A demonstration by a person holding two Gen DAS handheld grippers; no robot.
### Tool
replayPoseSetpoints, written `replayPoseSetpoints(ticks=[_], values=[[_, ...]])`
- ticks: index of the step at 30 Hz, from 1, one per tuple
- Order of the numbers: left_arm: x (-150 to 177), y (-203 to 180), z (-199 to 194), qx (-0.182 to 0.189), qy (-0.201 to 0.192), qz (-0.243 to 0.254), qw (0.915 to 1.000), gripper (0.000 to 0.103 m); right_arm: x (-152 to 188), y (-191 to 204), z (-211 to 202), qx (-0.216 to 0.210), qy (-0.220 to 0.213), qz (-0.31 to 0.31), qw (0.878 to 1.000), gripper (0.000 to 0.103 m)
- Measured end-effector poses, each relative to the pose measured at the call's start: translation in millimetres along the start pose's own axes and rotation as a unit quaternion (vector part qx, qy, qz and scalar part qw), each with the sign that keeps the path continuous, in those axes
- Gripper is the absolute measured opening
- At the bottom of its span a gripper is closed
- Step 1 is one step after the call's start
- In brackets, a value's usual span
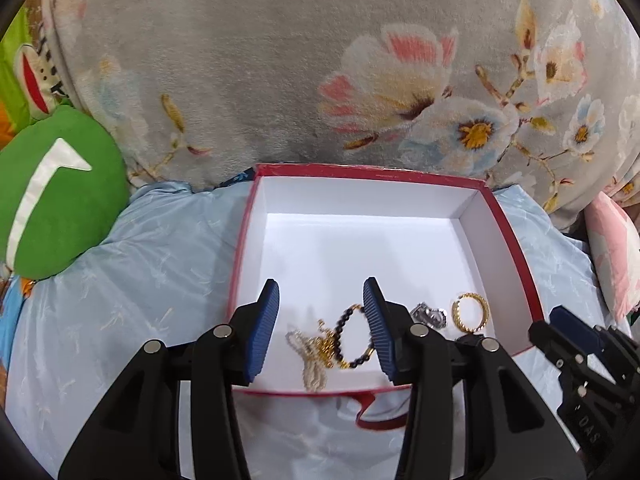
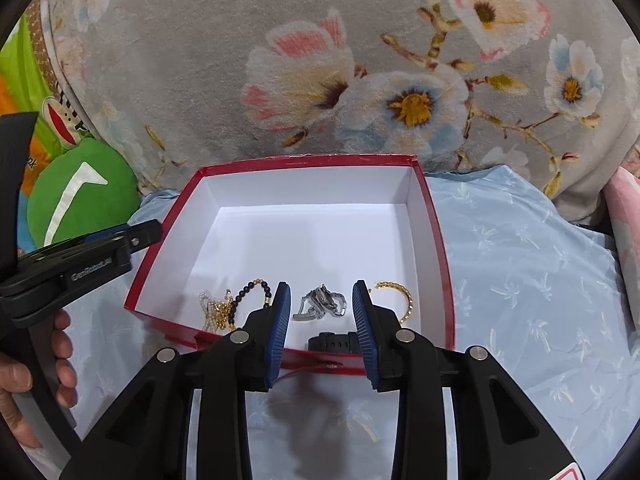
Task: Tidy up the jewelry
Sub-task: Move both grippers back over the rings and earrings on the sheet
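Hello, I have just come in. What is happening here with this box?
A person holds a gripper in each hand over a red box on a light blue sheet. The left gripper is open above a tangle of beaded bracelets; the right gripper is open around a silver piece. A gold bangle and a black item also lie inside. Neither gripper holds anything.

A grey floral blanket (image 1: 280, 80) is filling the back. A pale blue sheet (image 2: 520, 260) is covering the bed, with a green cushion (image 1: 60, 192) lying at left.
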State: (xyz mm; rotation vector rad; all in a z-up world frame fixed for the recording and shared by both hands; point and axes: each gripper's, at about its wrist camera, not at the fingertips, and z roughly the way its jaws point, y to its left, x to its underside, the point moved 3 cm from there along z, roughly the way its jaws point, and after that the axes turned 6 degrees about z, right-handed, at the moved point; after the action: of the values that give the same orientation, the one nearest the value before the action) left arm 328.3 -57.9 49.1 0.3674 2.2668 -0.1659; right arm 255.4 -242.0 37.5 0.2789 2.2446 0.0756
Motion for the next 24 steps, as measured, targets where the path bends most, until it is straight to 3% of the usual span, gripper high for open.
replayPoseSetpoints(ticks=[2,4,8,16,24], values=[[11,3,-11,-0.007,0.001,0.001,1.0000,0.048,7,-1,-11,0.004,-0.003,-0.001,1.000,0.033],[24,5,-21,-0.011,0.008,0.004,0.9999,0.049,16,-3,-22,0.002,-0.002,0.002,1.000,0.038],[66,9,-35,-0.020,0.033,0.006,0.9992,0.049,50,-4,-41,0.003,0.012,-0.003,1.000,0.039],[165,8,-37,-0.007,0.115,-0.020,0.9931,0.049,138,-3,-58,-0.008,0.077,0.011,0.997,0.039],[222,12,-33,0.001,0.162,-0.048,0.9856,0.049,199,9,-47,-0.029,0.131,0.019,0.991,0.038]])
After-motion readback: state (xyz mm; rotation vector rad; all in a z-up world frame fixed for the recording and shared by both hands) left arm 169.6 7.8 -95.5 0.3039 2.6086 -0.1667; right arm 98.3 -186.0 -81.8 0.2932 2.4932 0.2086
